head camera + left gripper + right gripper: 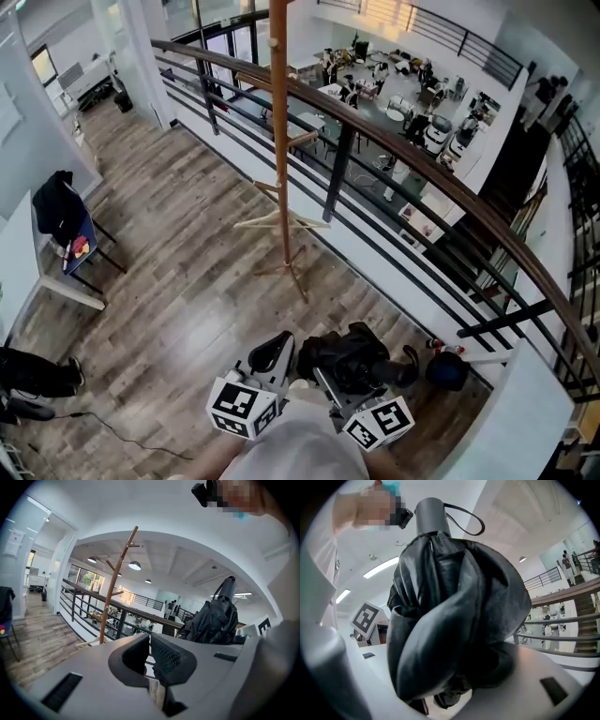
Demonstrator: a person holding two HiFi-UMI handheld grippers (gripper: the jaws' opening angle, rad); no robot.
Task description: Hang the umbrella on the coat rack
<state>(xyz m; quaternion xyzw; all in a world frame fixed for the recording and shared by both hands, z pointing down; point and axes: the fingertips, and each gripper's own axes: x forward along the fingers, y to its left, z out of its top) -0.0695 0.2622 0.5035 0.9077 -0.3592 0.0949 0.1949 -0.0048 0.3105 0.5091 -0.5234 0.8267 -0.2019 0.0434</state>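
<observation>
Holding the umbrella [354, 361] is the right gripper [334, 379], its jaws closed on the bunched black canopy near the lower end. The right gripper view shows the fabric bulging over and around them. The umbrella is off the floor [178, 281], close in front of the person and well apart from the coat rack [279, 141]. The rack stands on the floor near the railing [412, 159] at the floor's open edge. The left gripper [273, 353] hangs just beside the umbrella without touching it, its jaws drawn close with only a slit between them and nothing in it.

This looks like a compact folding umbrella, so probably light. The loose, smooth fabric is wrapped round what must be a stiff shaft. A pinch on the cloth alone could creep or let the umbrella swing. The firmer places to hold are likely the shaft through the canopy or the round grey handle [431, 518] at the far end. From that handle springs a thin black wrist loop [469, 520], which seems the natural part to drop over one of the rack's upturned wooden pegs [133, 532]. The loop is floppy and lies close against the handle. It may need the left gripper to spread it, or the umbrella tipped so that it hangs open before it meets a peg.
</observation>
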